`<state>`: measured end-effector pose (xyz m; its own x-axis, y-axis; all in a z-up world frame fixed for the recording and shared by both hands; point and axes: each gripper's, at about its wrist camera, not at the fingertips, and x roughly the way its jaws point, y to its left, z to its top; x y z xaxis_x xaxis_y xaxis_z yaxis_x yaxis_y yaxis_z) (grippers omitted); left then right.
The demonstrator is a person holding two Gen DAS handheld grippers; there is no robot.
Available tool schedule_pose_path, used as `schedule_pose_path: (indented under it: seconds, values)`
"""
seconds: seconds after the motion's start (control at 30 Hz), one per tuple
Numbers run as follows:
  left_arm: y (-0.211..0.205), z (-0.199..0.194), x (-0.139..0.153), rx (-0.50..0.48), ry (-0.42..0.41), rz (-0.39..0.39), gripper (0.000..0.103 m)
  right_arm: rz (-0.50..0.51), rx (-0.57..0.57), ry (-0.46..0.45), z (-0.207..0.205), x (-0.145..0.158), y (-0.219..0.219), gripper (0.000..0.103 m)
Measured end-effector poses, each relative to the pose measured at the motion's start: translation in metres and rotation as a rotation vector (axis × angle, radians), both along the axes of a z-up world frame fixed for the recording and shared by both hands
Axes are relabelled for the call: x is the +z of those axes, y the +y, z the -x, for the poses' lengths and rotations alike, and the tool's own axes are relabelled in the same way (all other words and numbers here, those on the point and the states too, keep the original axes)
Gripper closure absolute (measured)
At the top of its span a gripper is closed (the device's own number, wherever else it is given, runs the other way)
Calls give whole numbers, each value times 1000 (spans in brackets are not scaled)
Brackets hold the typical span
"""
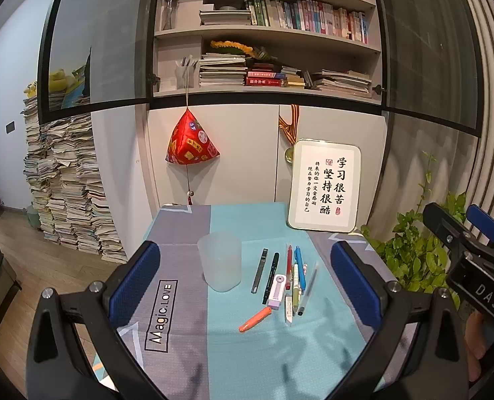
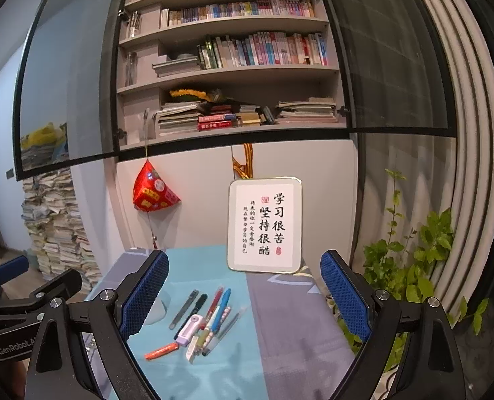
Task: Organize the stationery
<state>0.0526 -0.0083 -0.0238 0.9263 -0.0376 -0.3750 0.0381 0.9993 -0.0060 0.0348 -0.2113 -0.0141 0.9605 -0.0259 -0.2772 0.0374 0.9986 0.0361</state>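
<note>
While both hover above the worktop (image 1: 187,360), the left tool (image 1: 245,281) and right tool (image 2: 243,295) stand spread wide, gripping nothing. Between the left tool's pads sits a frosted cup (image 1: 221,260), upright; just right of it lies a cluster of pens (image 1: 293,276), with an orange marker (image 1: 255,324) nearest. Beyond them, a framed calligraphy sign (image 1: 325,185) leans against the cabinet (image 1: 240,153).
</note>
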Motion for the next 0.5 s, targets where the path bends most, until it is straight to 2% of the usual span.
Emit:
schedule_pose_path:
  seconds: [0.5]
  values:
    - [-2,-12,-8,-5,18,-9,1,-6,-9,30,-14,-9,1,10]
